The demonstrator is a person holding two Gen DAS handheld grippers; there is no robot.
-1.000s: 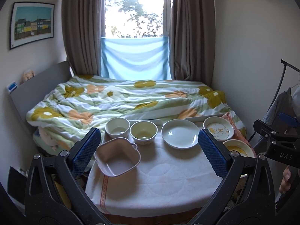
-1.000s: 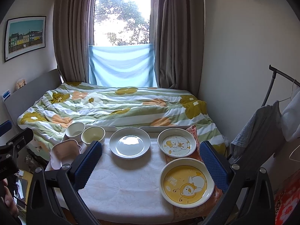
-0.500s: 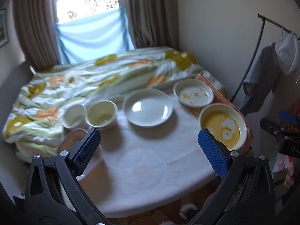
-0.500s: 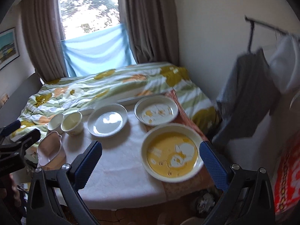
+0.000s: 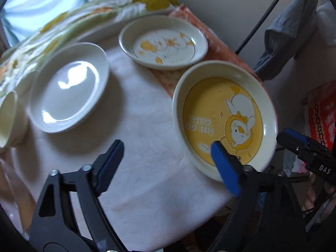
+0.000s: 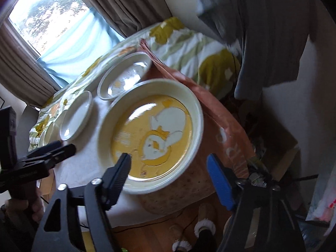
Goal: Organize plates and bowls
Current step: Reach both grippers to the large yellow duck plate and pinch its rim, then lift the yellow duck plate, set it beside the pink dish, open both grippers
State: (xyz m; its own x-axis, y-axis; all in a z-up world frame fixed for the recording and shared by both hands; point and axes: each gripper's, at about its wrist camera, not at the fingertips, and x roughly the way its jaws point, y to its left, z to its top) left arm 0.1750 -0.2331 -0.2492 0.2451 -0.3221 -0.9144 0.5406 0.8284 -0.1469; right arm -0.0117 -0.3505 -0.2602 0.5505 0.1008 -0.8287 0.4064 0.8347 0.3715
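A large cream plate with a yellow cartoon centre (image 5: 222,115) (image 6: 151,134) lies at the table's near right corner. My left gripper (image 5: 166,147) hangs over its near left rim, one finger above the plate and the other above the white cloth. Its jaws are closing and no pad touches the plate. My right gripper (image 6: 169,158) straddles the near right rim. It is closing too, with its pads clear of the plate. Behind lie a small duck-print plate (image 5: 163,44) (image 6: 124,77) and a plain white plate (image 5: 67,88) (image 6: 76,117). A cream bowl (image 5: 8,117) stands at the left edge.
A white tablecloth (image 5: 147,178) covers the table, with an orange mat (image 6: 226,134) under its right side. A bed with a flowered quilt (image 6: 189,48) stands behind. Grey clothes on a rack (image 5: 292,33) hang at the right. Wood floor and slippers (image 6: 203,229) lie below the table edge.
Both grippers have dropped and tilted down toward the yellow plate, which now fills both views. Both pairs of jaws stand narrower than before. The plates and bowls have not moved.
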